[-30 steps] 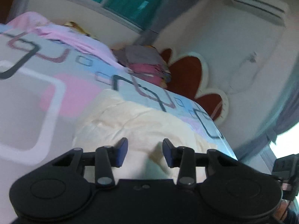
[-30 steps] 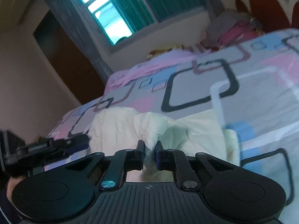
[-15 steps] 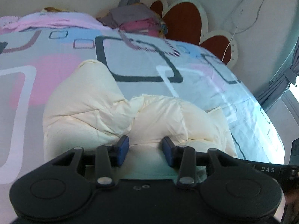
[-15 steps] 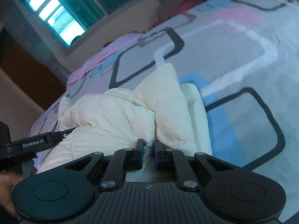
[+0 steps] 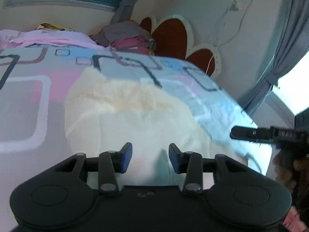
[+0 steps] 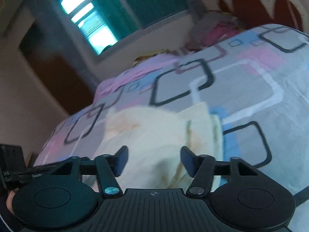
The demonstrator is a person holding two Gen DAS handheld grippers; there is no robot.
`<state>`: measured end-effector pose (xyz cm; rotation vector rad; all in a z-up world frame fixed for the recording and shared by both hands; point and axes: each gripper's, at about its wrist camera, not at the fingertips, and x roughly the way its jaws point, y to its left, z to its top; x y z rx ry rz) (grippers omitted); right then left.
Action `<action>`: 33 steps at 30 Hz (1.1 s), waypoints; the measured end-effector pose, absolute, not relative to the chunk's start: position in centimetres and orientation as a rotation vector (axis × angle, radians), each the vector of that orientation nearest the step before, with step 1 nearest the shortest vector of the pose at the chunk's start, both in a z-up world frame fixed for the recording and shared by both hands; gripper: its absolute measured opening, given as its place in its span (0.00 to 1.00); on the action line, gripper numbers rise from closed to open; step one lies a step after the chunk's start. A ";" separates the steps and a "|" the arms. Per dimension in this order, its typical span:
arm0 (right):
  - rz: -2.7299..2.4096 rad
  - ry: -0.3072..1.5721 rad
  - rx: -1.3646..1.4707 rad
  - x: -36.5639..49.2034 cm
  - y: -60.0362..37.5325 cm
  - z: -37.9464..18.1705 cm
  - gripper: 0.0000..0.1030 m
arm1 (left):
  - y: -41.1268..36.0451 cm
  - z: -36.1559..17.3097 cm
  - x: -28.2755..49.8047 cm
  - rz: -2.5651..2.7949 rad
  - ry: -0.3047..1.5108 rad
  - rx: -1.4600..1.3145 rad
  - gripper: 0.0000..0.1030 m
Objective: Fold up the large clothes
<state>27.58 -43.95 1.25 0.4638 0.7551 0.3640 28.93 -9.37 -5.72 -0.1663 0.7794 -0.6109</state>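
Note:
A cream padded jacket (image 5: 125, 112) lies bunched on the patterned bed sheet (image 5: 23, 100). My left gripper (image 5: 150, 154) hovers over its near edge, open, with nothing pressed between the blue pads. In the right wrist view the jacket (image 6: 154, 131) lies just beyond my right gripper (image 6: 154, 160), whose jaws are opening; the fabric sits under the gap and no pad presses on it. The right gripper (image 5: 251, 133) also shows at the right edge of the left wrist view, and the left gripper (image 6: 11, 166) at the left edge of the right wrist view.
A pile of folded clothes (image 5: 127, 36) sits at the head of the bed by a red petal-shaped headboard (image 5: 170, 32). A pink quilt (image 5: 48, 38) lies under the window (image 6: 92, 25). A grey curtain (image 5: 285, 38) hangs at the right, a brown door (image 6: 58, 73) at the left.
The right gripper, shut on a fold of the jacket before, now stands open and the fold has dropped. Both views have swung and blurred. The left gripper's gap looks unchanged.

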 end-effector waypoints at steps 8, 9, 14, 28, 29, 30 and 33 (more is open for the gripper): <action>0.318 0.949 0.279 26.0 -40.3 -4.8 0.40 | -8.9 -9.1 26.3 -0.552 0.848 -0.183 0.39; 0.316 0.954 0.259 26.1 -39.8 -5.6 0.40 | -9.1 -9.6 26.3 -0.537 0.851 -0.176 0.39; 0.310 0.977 0.269 27.0 -39.5 -6.4 0.41 | -10.0 -10.6 26.6 -0.494 0.859 -0.135 0.38; 0.303 0.682 0.241 38.0 -38.7 1.5 0.41 | -9.9 -4.1 38.1 -0.438 0.644 -0.213 0.48; 0.306 0.690 0.230 38.9 -38.1 1.2 0.41 | -10.9 -4.3 39.2 -0.456 0.663 -0.201 0.48; 0.305 0.706 0.221 40.1 -37.6 0.6 0.41 | -11.6 -4.7 39.9 -0.468 0.680 -0.192 0.48; 0.283 0.772 0.191 42.5 -36.8 -1.9 0.41 | -14.1 -6.8 42.0 -0.487 0.753 -0.170 0.48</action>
